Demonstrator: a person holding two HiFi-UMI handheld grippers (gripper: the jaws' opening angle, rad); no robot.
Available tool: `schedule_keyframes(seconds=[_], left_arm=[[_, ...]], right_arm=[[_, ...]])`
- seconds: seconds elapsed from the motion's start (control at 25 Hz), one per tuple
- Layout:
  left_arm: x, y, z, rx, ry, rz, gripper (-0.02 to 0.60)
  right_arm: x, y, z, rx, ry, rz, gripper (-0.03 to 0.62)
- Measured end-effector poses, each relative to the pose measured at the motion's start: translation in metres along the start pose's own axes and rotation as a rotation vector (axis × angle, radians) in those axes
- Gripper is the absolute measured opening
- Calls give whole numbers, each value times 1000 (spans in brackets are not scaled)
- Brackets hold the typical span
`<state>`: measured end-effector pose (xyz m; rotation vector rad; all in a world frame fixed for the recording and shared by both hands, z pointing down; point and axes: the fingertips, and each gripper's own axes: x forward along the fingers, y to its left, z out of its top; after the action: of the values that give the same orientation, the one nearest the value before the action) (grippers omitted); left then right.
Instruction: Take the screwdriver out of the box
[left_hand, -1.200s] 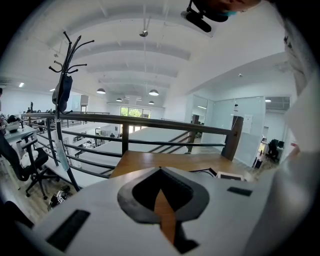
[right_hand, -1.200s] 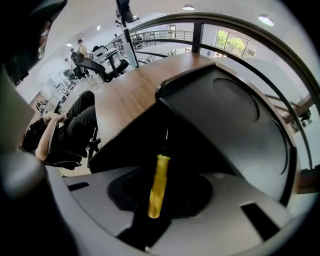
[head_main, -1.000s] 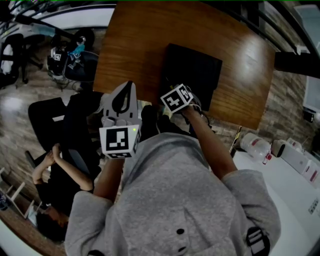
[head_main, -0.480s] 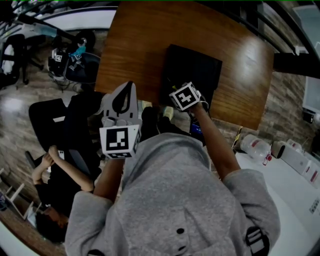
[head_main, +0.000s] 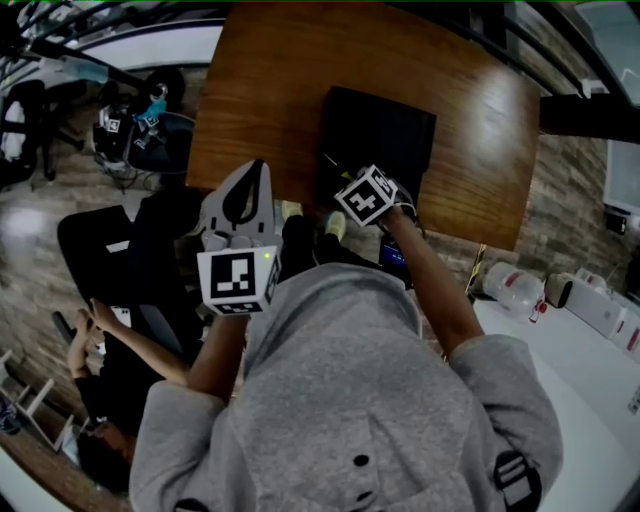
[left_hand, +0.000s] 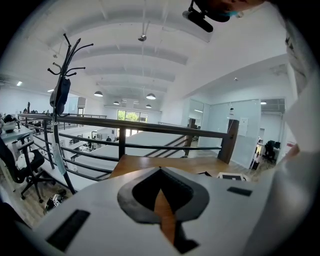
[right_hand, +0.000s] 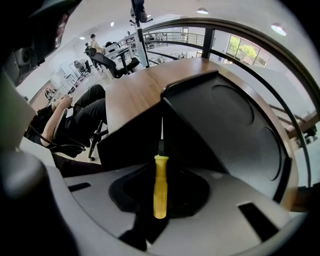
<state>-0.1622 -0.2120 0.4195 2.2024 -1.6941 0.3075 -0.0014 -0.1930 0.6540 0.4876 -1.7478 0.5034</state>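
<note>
A screwdriver (right_hand: 160, 185) with a yellow handle and thin metal shaft stands between the jaws of my right gripper (right_hand: 159, 172). The jaws have just been closing and now press on the handle. Its shaft points at the open black box (right_hand: 235, 115) on the brown wooden table (right_hand: 135, 90). In the head view the right gripper (head_main: 348, 212) hangs steeply downward over the near edge of the box (head_main: 385, 130), and the shaft of the screwdriver (head_main: 333, 166) shows as a thin line. My left gripper (head_main: 258, 175) is held off the table's near left edge, shut and empty; in its own view the left gripper (left_hand: 160, 175) looks over the table.
A seated person (head_main: 110, 340) and office chairs are on the floor to the left. At the right a white counter (head_main: 590, 380) carries bottles (head_main: 510, 285). A railing (left_hand: 150, 131) runs behind the table (head_main: 270, 80), and a coat stand (left_hand: 62, 95) stands on the left.
The right gripper's marker cube has shifted slightly to the right and turned a little over the box's near edge. The left gripper has stayed where it was.
</note>
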Motion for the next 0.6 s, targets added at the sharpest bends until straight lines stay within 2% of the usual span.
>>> schedule_keyframes(seconds=[0.24,0.6], left_arm=[[-4,-12,7,9,-10,-16,11],[-10,-33,15,45,-31,-33,11]], right_arm=[[-12,0,-3,-46,-17,-15,81],[-35,-2,-9,-52,-79,-3,81]])
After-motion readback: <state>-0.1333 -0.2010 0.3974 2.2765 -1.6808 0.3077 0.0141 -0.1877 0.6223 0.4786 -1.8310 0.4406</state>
